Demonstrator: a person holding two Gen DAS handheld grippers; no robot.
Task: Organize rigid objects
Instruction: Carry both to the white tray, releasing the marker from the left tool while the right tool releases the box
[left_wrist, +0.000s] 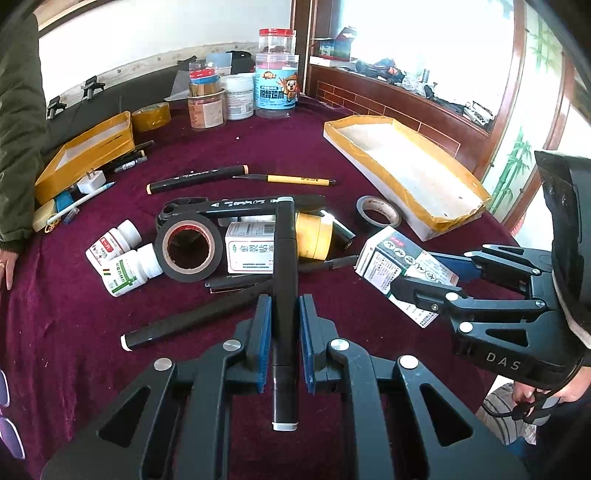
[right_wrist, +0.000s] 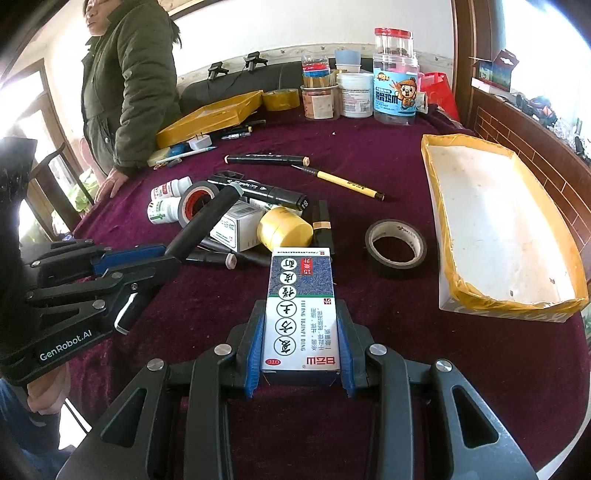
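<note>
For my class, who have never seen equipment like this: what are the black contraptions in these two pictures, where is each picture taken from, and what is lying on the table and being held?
No robot here: a person holds a two-finger clamp in each hand, and each clamp carries a camera looking along its fingers.

The left camera shows the left gripper shut on a black marker. The right camera shows the right gripper shut on a medicine box.

On the purple tablecloth lie more markers, a yellow pen, two white pill bottles, black tape rolls, and a white tray edged with yellow tape, with jars behind. A bystander in a green coat stands alongside.
</note>
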